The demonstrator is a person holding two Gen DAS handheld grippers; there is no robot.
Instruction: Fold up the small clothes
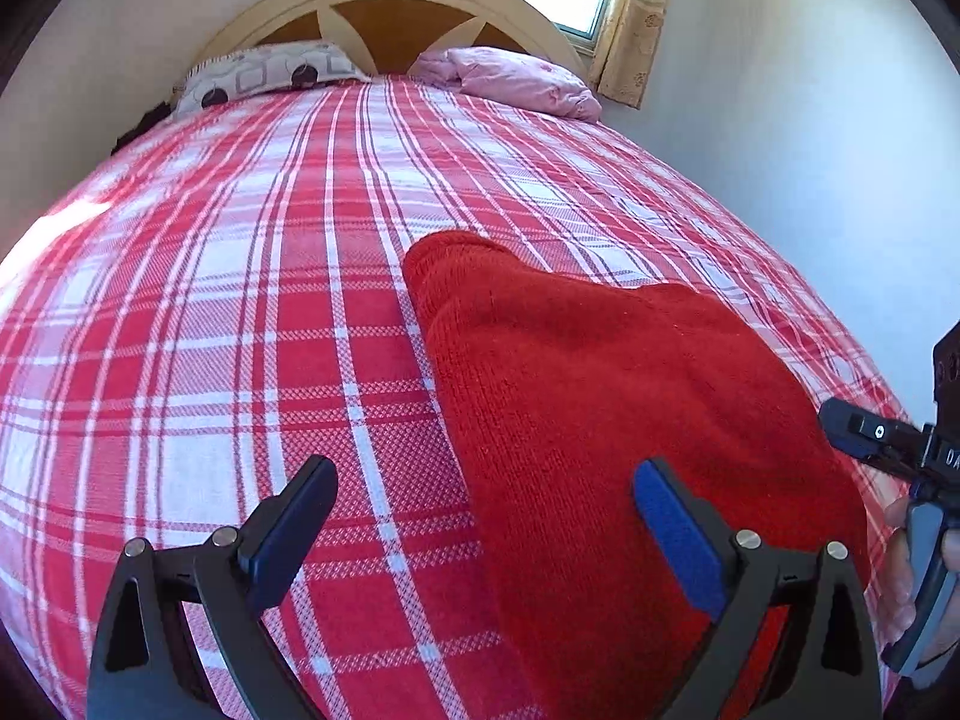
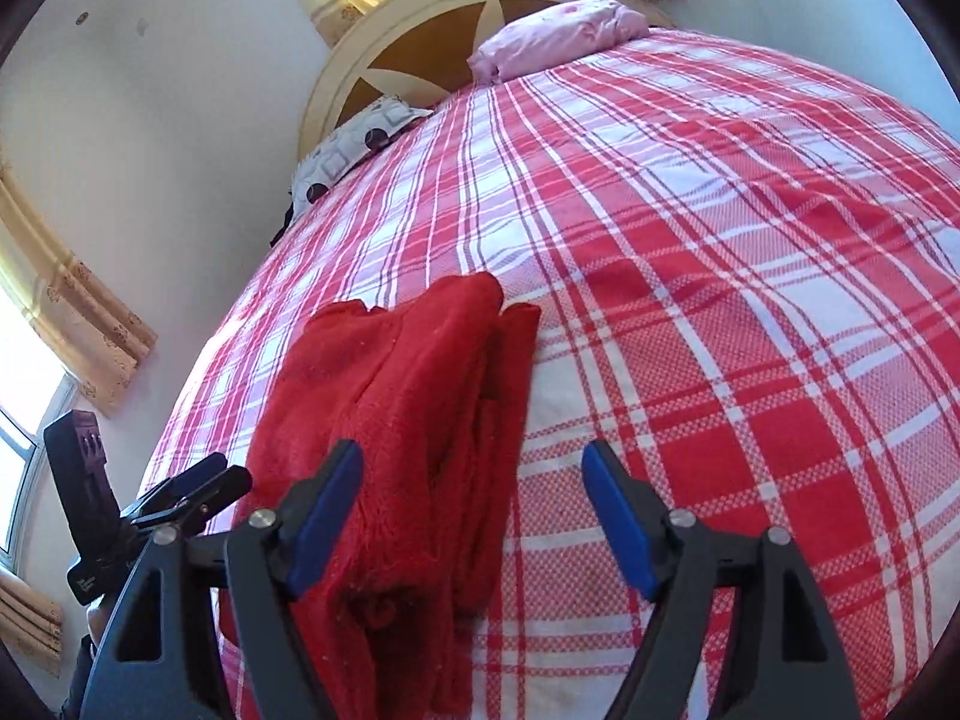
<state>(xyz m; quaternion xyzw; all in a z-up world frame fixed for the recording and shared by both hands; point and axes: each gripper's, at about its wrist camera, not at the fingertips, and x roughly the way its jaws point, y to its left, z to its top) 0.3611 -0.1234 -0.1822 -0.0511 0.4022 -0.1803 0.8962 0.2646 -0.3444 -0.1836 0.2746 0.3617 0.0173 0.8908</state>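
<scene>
With my left gripper [image 1: 483,525] and right gripper [image 2: 474,516] both spread and empty, the folded red knitted garment [image 1: 600,408] lies on the red-and-white checked bedspread [image 1: 240,300] (layers stacked), so I judge only a tidying press remains.

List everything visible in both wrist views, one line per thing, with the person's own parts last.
red garment: one, red knit, folded long on the near part of the bed, under both tools
bedspread: one, red and white plaid, covering the bed
pink pillow: one, pale pink, at the head, window side
patterned pillow: one, white with grey and dark shapes, at the head, other side
headboard: one, cream arch with brown panels, against the wall
curtains: yellowish beige, beside the windows
left tool: one, black with blue pads, open above the garment's left edge
right tool: one, black with blue pads, open above the garment's right edge
</scene>
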